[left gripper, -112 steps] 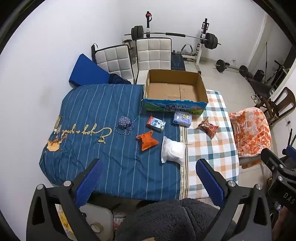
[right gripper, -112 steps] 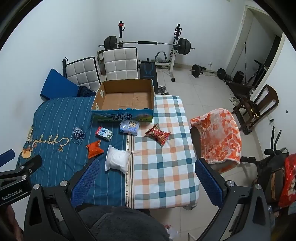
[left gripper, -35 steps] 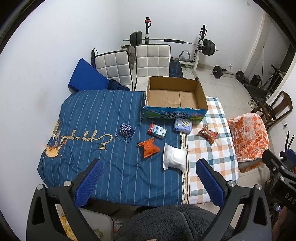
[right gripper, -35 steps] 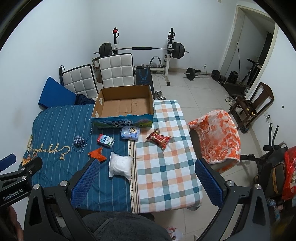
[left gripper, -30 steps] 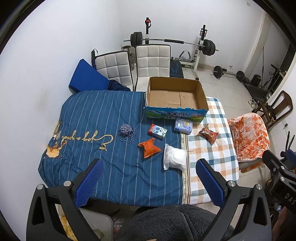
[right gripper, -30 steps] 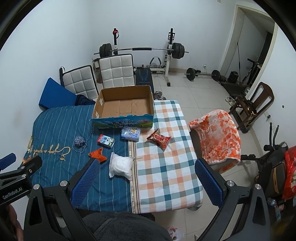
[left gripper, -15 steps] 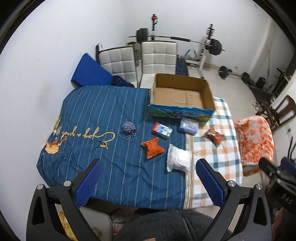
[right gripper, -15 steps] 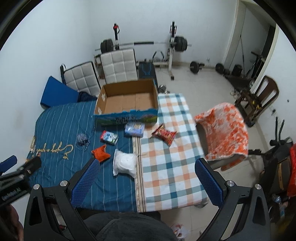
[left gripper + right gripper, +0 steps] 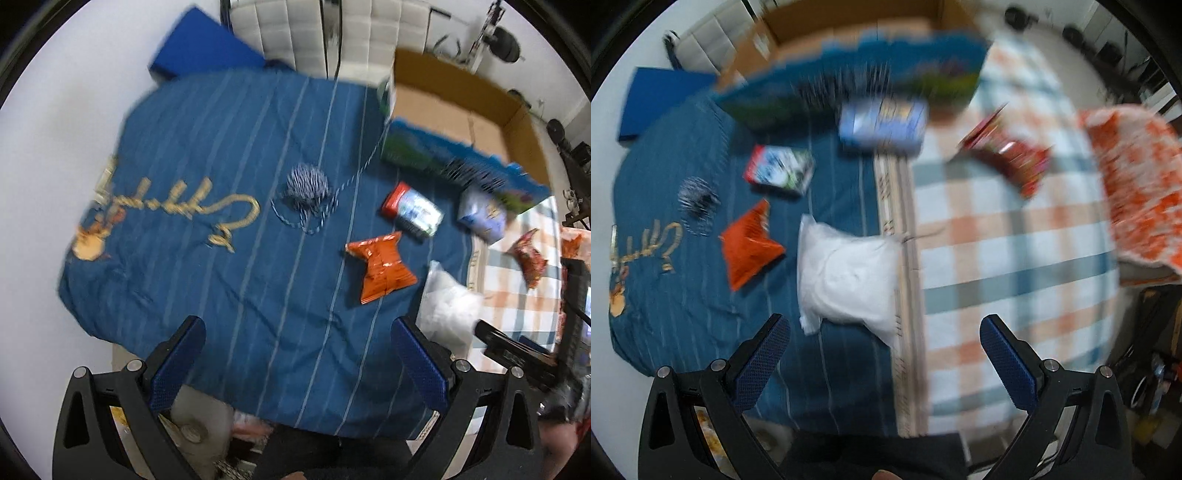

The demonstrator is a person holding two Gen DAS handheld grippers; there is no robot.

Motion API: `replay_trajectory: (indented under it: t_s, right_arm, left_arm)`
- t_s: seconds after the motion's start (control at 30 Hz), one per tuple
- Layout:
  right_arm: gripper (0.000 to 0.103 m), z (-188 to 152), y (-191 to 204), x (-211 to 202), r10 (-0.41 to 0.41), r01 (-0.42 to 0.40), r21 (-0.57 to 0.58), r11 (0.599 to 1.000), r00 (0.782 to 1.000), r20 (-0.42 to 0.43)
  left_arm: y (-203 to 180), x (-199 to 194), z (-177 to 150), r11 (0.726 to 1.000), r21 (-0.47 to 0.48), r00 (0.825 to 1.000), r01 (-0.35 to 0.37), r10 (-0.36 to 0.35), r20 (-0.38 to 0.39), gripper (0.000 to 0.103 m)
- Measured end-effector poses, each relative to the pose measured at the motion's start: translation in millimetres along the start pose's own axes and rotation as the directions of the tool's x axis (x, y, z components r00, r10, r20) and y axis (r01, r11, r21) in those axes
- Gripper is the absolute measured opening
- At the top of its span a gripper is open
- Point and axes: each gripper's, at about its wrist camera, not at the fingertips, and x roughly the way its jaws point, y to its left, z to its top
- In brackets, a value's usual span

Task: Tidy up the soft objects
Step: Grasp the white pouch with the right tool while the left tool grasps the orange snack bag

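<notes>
Left wrist view: the left gripper (image 9: 295, 360), jaws wide apart and empty, hangs over a striped blue cloth (image 9: 229, 258) bearing a blue-white yarn ball (image 9: 307, 183) and crinkled orange packet (image 9: 382, 266). Right wrist view: the right gripper (image 9: 884, 360), likewise spread, faces a soft white bag (image 9: 849, 280) beside checked cloth (image 9: 1008, 258); motion blurs the cardboard box (image 9: 849, 74).

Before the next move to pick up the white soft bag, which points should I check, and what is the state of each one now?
1. Right hand-held gripper open and empty: ok.
2. Left hand-held gripper open and empty: ok.
3. White bag free, nothing lying on it: ok.
4. Bag lined up ahead between the right fingers: ok, slightly toward the left finger.
5. Cardboard box open, with bare floor showing: ok.
6. Sharp view for aiming: not ok, both views are motion-blurred.
</notes>
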Motion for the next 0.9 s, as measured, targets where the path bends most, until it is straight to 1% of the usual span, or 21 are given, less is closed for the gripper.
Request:
replay_trajectory:
  t_s: [0.03,0.07,0.13,0.17,0.23,0.27,0.3,0.33,0.4,0.47,0.53,0.63,0.7,0.73,0.77,0.8,0.83,0.9]
  right_arm:
    - [0.103,6.7,4.5,25.5,0.014,-0.013,0.018,1.000,0.999,-0.039]
    - [0.103,9.8,8.5,37.1,0.019,-0.017,0.028,0.999,0.998,-0.060]
    - [0.103,15.9,17.8,70.1,0.033,-0.027,0.059,0.998,0.993,-0.109]
    - [0.103,17.8,22.4,85.8,0.035,-0.025,0.071,0.997,0.991,-0.132]
    - [0.103,19.9,29.5,109.1,0.044,-0.030,0.089,0.996,0.986,-0.162]
    - [0.101,19.1,32.3,122.3,0.026,-0.008,0.098,0.995,0.984,-0.177]
    - [0.097,17.8,32.8,127.6,0.041,-0.022,0.109,0.994,0.984,-0.175]
    - [0.095,15.7,32.6,130.8,0.049,-0.028,0.124,0.992,0.984,-0.171]
    - [0.088,11.9,33.8,128.8,0.042,-0.024,0.112,0.993,0.987,-0.156]
    - [0.085,5.9,31.2,125.7,0.004,0.010,0.091,0.996,0.988,-0.157]
    - [0.083,2.3,25.1,123.0,-0.008,0.023,0.091,0.996,0.986,-0.164]
    - [0.082,-1.7,9.5,121.3,-0.035,0.055,0.109,0.992,0.984,-0.173]
    - [0.080,-4.2,2.3,122.1,-0.038,0.061,0.125,0.990,0.984,-0.175]
    - [0.080,-5.8,-0.3,123.4,-0.040,0.064,0.131,0.989,0.983,-0.178]
    - [0.080,-6.2,-1.0,123.3,-0.039,0.064,0.134,0.989,0.983,-0.181]
    - [0.080,-8.2,-2.5,125.1,-0.039,0.065,0.140,0.988,0.982,-0.184]
    - [0.080,-9.3,-3.4,126.9,-0.038,0.065,0.142,0.988,0.982,-0.186]
    - [0.080,-10.9,-3.1,130.8,-0.043,0.070,0.141,0.987,0.981,-0.189]
  left_arm:
    - [-0.8,14.3,3.2,1.000,-0.004,1.000,0.007,-0.007,-0.024,0.103]
    - [-2.0,30.8,6.6,1.000,-0.008,0.999,0.009,-0.010,-0.053,0.103]
    - [-5.5,60.2,13.3,0.999,-0.021,0.993,0.041,-0.043,-0.114,0.103]
    - [-6.4,75.9,18.0,0.998,-0.034,0.988,0.060,-0.064,-0.142,0.103]
    - [-10.4,94.7,23.7,0.994,-0.054,0.980,0.098,-0.106,-0.170,0.103]
    - [-13.7,106.8,28.2,0.990,-0.066,0.973,0.123,-0.134,-0.189,0.103]
    - [-16.1,114.8,31.3,0.988,-0.072,0.969,0.135,-0.147,-0.201,0.103]
    - [-20.1,125.0,35.2,0.985,-0.076,0.961,0.157,-0.170,-0.220,0.103]
    - [-27.3,141.4,41.8,0.980,-0.079,0.947,0.182,-0.197,-0.255,0.103]
    - [-36.6,156.7,47.9,0.974,-0.082,0.932,0.210,-0.225,-0.285,0.103]
    - [-49.7,173.2,52.8,0.968,-0.081,0.914,0.236,-0.250,-0.320,0.103]
    - [-66.2,193.6,59.4,0.970,-0.058,0.902,0.236,-0.241,-0.358,0.097]
    - [-77.5,209.8,61.9,0.971,-0.040,0.892,0.237,-0.234,-0.386,0.097]
    - [-82.0,217.9,61.6,0.972,-0.031,0.888,0.233,-0.226,-0.401,0.094]
    - [-85.2,223.8,61.4,0.969,-0.031,0.882,0.245,-0.237,-0.408,0.085]
    - [-87.7,228.1,60.6,0.966,-0.034,0.876,0.258,-0.248,-0.414,0.078]
    - [-90.5,231.5,59.6,0.965,-0.029,0.874,0.260,-0.248,-0.419,0.068]
    - [-96.4,234.1,57.8,0.964,-0.012,0.875,0.266,-0.247,-0.416,0.062]
